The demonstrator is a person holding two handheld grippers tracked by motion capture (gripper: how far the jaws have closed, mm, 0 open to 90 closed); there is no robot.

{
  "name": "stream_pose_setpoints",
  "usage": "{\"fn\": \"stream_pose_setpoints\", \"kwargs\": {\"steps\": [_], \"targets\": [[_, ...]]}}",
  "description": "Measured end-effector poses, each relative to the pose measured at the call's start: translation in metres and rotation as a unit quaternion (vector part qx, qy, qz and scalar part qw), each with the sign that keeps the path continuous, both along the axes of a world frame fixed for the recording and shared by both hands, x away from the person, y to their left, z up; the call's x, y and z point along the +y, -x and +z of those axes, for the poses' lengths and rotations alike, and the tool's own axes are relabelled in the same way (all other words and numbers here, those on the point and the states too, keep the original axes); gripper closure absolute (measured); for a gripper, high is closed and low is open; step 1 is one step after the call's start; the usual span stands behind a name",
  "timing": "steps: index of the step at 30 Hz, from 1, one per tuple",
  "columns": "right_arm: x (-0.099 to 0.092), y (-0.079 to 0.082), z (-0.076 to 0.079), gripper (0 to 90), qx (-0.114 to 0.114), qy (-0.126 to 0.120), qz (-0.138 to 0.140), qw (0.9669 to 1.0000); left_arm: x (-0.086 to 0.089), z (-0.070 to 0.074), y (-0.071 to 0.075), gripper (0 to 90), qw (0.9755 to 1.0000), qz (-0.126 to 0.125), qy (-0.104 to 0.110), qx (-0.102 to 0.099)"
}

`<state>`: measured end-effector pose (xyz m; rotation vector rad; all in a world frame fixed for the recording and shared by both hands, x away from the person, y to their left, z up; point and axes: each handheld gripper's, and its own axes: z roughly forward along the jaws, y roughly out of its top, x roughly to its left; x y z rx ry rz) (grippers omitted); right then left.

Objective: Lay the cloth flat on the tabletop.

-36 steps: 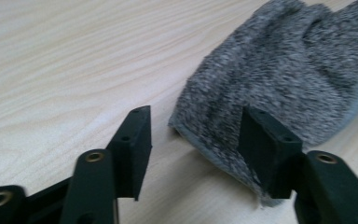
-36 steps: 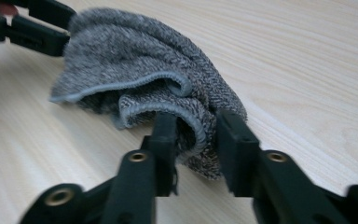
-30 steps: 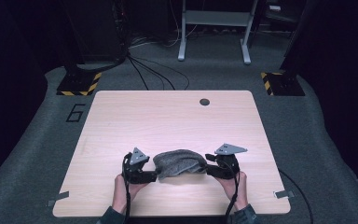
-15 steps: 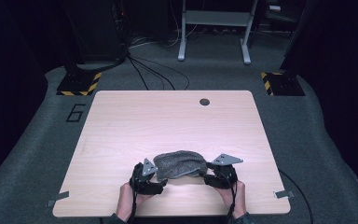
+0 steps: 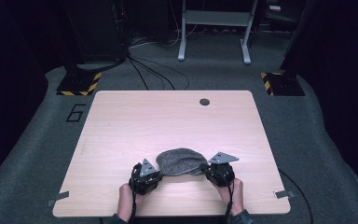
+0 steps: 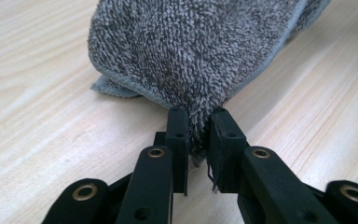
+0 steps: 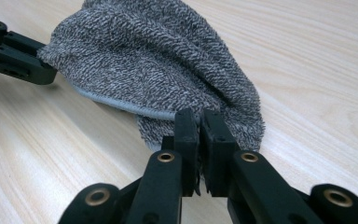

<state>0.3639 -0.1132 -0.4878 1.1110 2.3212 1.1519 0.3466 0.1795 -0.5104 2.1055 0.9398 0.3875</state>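
The grey towel (image 5: 181,161) lies in a soft heap near the front edge of the wooden table (image 5: 135,121), between the 2 grippers. The left gripper (image 6: 196,116) has just been closing, and now its jaws pinch a fold of the towel at its left end. The right gripper (image 7: 199,116) has just been closing too, and its jaws pinch the towel at its right end.

What could go wrong? I think each bite is small. The left gripper holds only a thin bit of fluffy cloth near the edge. If the hands pull apart fast, that bit may slip out and the towel may drop back on the table. The right gripper seems to hold more than 1 layer. If it does, the towel may not open flat when it is lifted, and it may stay bunched up. The towel is also close to the table's front edge, so a loose end could hang over the side.

There are no boxes, bowls or bins on the table. A small dark round hole (image 5: 204,101) sits near the far edge.
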Motion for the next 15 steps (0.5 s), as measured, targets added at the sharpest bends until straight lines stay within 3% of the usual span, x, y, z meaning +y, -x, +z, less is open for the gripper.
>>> {"fn": "stream_pose_setpoints", "kwargs": {"steps": [5,11,13,15], "targets": [[-0.003,-0.003,0.008,85.9,-0.003,-0.014,-0.003,0.9999,0.009,0.017,-0.001,85.4,0.9993,0.011,0.033,-0.016],[0.005,-0.006,0.010,55.9,0.017,-0.009,0.022,0.9996,0.011,0.041,-0.009,86.5,0.9985,0.010,0.042,-0.033],[0.013,0.000,0.012,48.0,0.024,-0.017,0.028,0.9992,0.008,0.047,-0.010,86.6,0.9982,0.012,0.044,-0.041],[0.024,0.005,0.012,41.9,0.021,-0.010,0.032,0.9992,0.005,0.051,-0.012,86.6,0.9978,0.011,0.048,-0.044]]}}
